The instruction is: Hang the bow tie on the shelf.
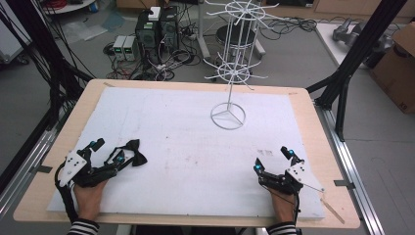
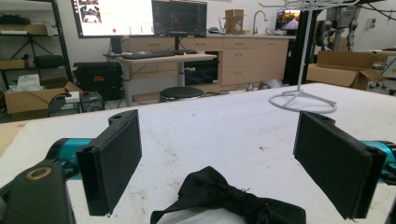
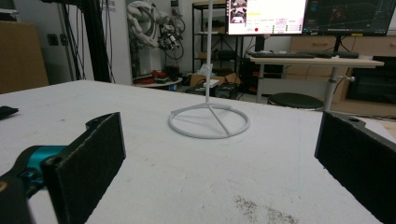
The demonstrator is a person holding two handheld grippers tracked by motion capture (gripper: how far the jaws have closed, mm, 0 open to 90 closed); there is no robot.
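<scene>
Left tongs point(image 1: 105, 151) gape around the bow tie point(image 2: 224, 196), lower left; close squarely on its knot; right tongs point(image 1: 272, 160) wait apart.

Both hands rest low at the near edge, well apart. The left gripper point(image 1: 106, 152) and the right gripper point(image 1: 271, 159) point forward, jaws spread wide.

Black bow tie point(image 1: 132, 152), flat on white mat point(image 1: 186, 142)
</scene>
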